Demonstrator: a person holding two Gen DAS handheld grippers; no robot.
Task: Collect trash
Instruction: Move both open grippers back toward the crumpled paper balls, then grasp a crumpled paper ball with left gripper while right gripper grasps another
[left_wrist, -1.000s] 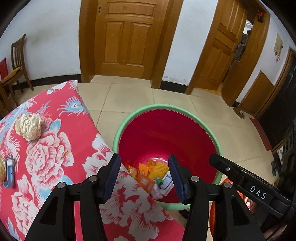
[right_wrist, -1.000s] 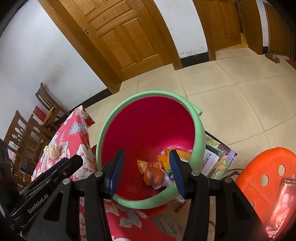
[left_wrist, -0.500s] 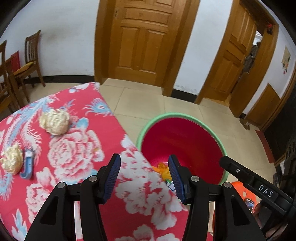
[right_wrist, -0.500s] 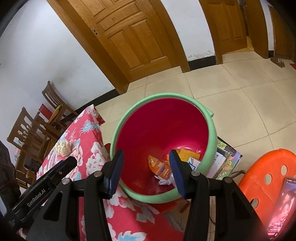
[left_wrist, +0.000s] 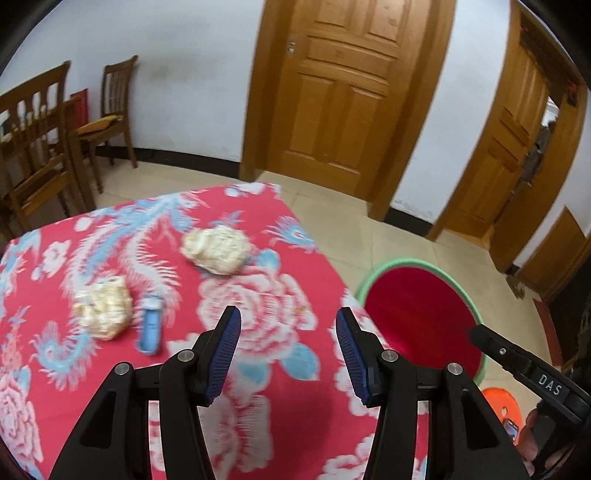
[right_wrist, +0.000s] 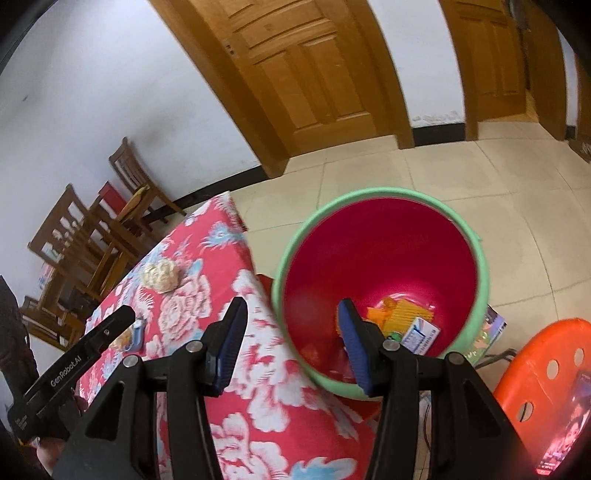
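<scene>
A red bin with a green rim (right_wrist: 291, 251) stands on the floor right of the table and holds several wrappers (right_wrist: 421, 334); it also shows in the left wrist view (left_wrist: 417, 263). Two crumpled cream paper balls (left_wrist: 216, 249) (left_wrist: 103, 312) and a small blue tube (left_wrist: 150, 328) lie on the red floral tablecloth (left_wrist: 273, 417). My left gripper (left_wrist: 287, 354) is open and empty above the cloth, right of the tube. My right gripper (right_wrist: 291, 349) is open and empty over the table edge beside the bin.
Wooden chairs (left_wrist: 40, 147) stand behind the table at the left. An orange plastic stool (right_wrist: 546, 369) stands right of the bin, with a phone (right_wrist: 565, 435) on it. Printed papers (right_wrist: 491, 332) lie under the bin. Wooden doors (left_wrist: 340, 103) line the far wall.
My left gripper has swung left from over the bin to above the tablecloth, bringing the paper balls and tube into view. My right gripper has drawn back and left from the bin.
</scene>
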